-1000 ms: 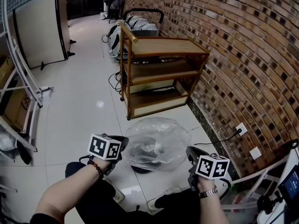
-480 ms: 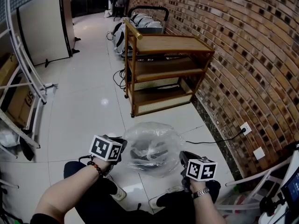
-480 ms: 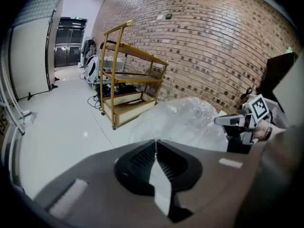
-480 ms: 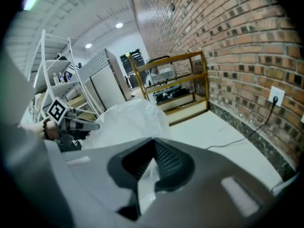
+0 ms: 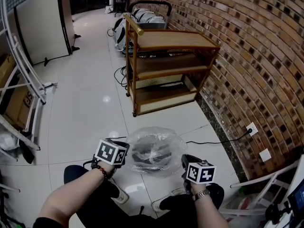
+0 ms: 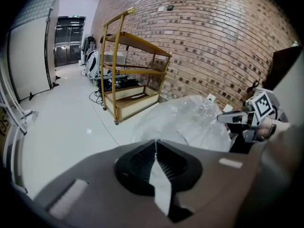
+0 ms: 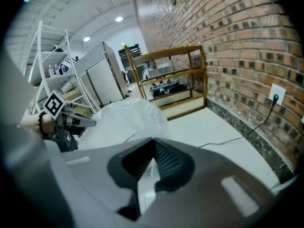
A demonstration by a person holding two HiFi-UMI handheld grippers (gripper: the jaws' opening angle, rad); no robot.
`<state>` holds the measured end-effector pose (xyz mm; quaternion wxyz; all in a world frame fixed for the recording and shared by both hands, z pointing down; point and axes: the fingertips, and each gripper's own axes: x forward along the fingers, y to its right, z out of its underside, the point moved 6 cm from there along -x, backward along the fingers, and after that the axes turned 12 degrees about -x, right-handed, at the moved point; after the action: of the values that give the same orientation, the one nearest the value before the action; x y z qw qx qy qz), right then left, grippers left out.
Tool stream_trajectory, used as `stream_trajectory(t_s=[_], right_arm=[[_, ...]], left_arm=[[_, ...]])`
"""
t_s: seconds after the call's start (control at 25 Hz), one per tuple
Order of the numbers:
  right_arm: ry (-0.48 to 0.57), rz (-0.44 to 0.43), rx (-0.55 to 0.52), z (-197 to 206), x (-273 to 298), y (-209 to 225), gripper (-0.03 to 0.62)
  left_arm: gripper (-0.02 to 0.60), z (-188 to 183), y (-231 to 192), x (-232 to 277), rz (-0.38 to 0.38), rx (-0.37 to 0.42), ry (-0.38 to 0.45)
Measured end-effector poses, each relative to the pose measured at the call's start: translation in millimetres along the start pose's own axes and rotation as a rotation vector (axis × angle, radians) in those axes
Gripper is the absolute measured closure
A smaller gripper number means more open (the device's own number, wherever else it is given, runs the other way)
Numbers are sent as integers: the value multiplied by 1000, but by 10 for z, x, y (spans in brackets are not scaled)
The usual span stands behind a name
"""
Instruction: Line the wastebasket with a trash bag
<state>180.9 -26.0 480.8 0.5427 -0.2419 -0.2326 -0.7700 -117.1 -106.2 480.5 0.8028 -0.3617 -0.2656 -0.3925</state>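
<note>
Lower now, our left gripper and right gripper, fingers pinching the clear trash bag, hold it ballooned over the dark wastebasket.

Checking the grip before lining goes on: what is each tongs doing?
Left tongs: shut on the bag.
Right tongs: shut on the bag.
</note>
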Motion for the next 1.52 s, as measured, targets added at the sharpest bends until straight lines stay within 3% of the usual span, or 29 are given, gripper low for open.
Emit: stream_trajectory(t_s=[0.88,1.08,1.52], right_arm=[[-154,-13,4,344,772,175,589],[-198,-19,14,464,908,219,559],[-268,-5,-37,623,1128,241,579]], left_arm=[[577,131,-349,725,-39,-41,-101],[566,196,-434,872,-46,-55,-136],[565,270,-530,1126,-17,-89,-172]])
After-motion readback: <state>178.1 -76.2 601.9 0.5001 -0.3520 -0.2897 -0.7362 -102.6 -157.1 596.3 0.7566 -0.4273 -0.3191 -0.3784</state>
